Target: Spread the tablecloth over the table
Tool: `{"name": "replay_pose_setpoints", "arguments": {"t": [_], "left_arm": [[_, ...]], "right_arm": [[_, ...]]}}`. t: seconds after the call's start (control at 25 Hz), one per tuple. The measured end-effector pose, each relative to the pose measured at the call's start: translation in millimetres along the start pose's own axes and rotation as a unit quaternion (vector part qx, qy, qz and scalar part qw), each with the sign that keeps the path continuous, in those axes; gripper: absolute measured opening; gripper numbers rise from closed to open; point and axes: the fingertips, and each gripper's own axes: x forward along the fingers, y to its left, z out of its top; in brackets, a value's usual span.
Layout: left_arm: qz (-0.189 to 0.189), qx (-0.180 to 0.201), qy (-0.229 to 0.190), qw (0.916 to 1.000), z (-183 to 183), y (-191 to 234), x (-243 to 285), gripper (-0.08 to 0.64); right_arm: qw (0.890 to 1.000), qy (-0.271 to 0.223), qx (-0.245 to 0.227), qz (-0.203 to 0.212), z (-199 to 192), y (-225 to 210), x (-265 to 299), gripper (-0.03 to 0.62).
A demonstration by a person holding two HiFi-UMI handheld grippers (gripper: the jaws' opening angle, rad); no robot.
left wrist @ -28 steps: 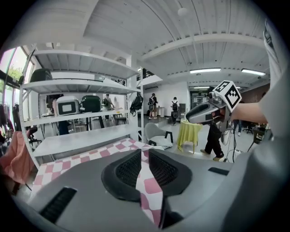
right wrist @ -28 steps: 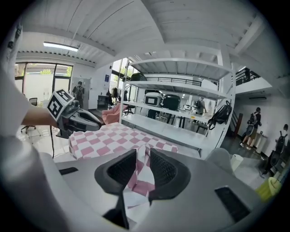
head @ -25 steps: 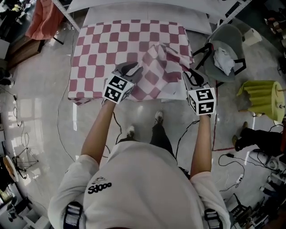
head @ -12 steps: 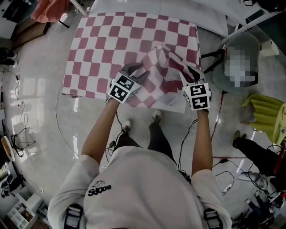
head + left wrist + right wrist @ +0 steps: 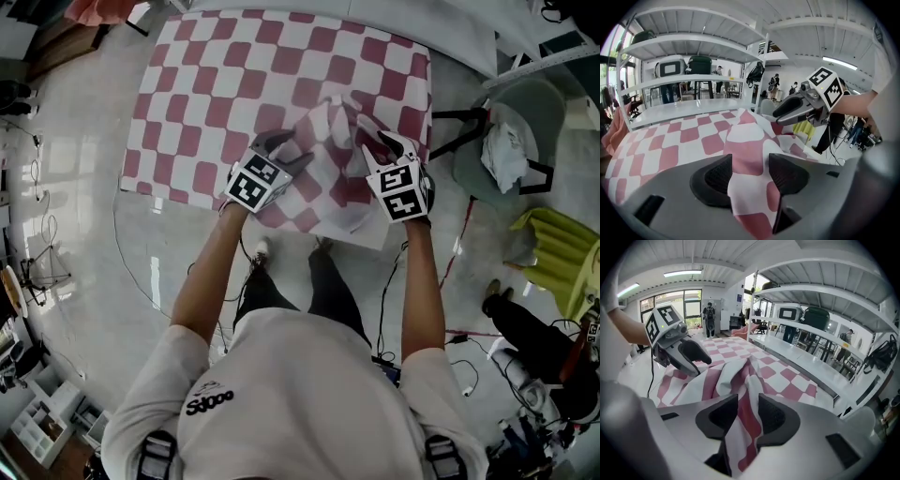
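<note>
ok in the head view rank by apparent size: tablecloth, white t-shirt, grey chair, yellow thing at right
1. tablecloth and white t-shirt: look about alike; the shirt is nearest the camera, so unranked
2. grey chair
3. yellow thing, cut by the frame edge

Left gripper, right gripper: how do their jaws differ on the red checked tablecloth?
The grey left gripper has just opened wide; the grey right gripper, opened slightly, stands narrower. The red checked tablecloth lies loose between the left gripper's jaws, pinched between the right gripper's. Both reach its bunched part.
</note>
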Motion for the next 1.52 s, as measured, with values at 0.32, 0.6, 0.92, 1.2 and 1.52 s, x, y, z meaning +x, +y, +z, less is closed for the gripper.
{"name": "replay_pose_setpoints", "arguments": {"t": [0.32, 0.6, 0.92, 1.2, 1.52], "left_arm": [[0.004, -0.027, 0.013, 0.9995, -15.9, 9.0, 13.8, 0.249], [-0.015, -0.023, 0.022, 0.9994, -25.3, 1.5, 13.8, 0.183], [-0.05, 0.008, 0.029, 0.9983, -22.3, -25.4, 1.4, 0.043], [-0.12, 0.005, -0.016, 0.9926, -12.3, -74.2, -37.3, 0.04], [-0.168, 0.017, -0.032, 0.9851, -19.8, -127.8, -75.5, 0.038]], "right_arm": [[0.999, 0.041, -0.009, -0.001, -8.5, -3.8, 26.2, 0.025], [0.999, 0.038, 0.017, 0.009, -8.2, 4.0, 9.7, 0.025], [0.997, 0.022, 0.063, -0.026, -17.1, 5.1, -46.3, 0.023], [0.992, 0.014, 0.103, -0.073, -37.0, 17.1, -103.9, 0.025], [0.986, 0.004, 0.123, -0.115, -61.2, 32.5, -145.6, 0.025]]}}
